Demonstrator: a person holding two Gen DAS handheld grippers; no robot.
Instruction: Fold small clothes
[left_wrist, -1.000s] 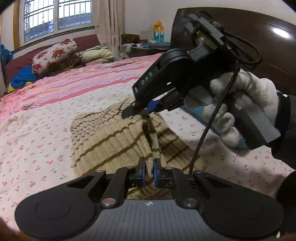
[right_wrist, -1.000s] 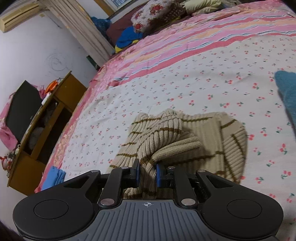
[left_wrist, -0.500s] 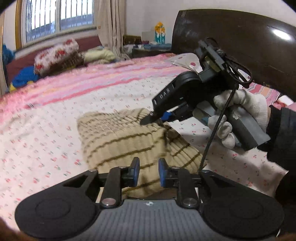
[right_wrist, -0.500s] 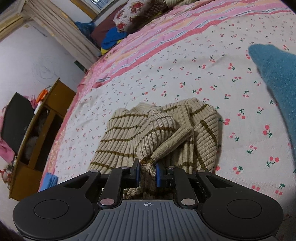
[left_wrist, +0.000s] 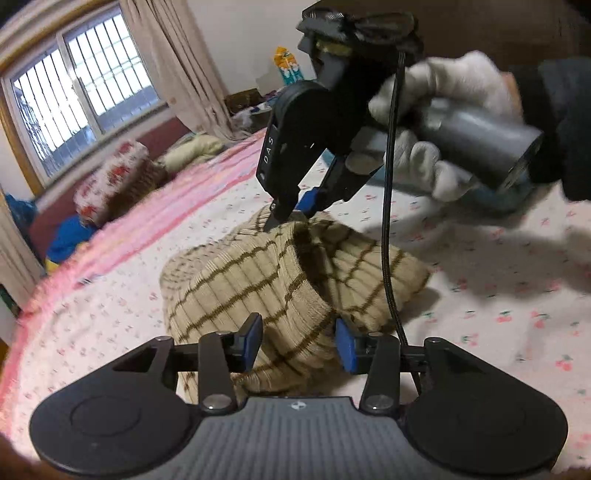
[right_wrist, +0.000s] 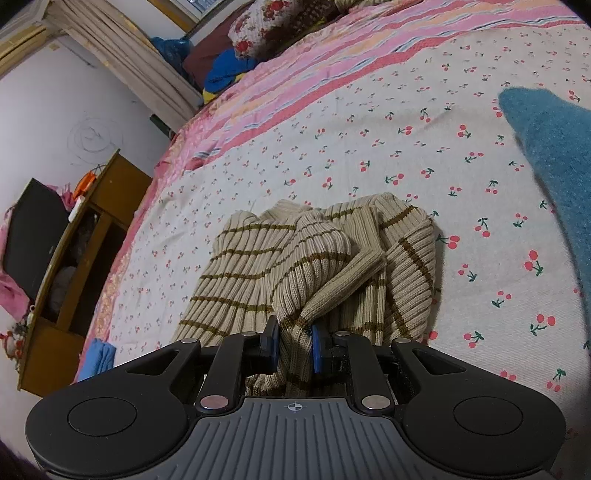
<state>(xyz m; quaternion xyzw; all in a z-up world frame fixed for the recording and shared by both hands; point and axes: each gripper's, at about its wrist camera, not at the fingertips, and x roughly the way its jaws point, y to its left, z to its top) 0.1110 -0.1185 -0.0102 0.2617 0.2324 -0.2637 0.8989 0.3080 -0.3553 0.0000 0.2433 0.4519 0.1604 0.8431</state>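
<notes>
folding nears its close — beige ribbed sweater with brown stripes bundled on the cherry-print bedsheet, left gripper opening off it, right gripper pinching an edge — release next.

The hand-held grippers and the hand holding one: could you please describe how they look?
Each hand-held gripper, left and right, is black with blue pads and a ribbed grey body. The right one bears white "DAS" lettering and a black cable. Its hand wears a white glove and dark sleeve.
</notes>
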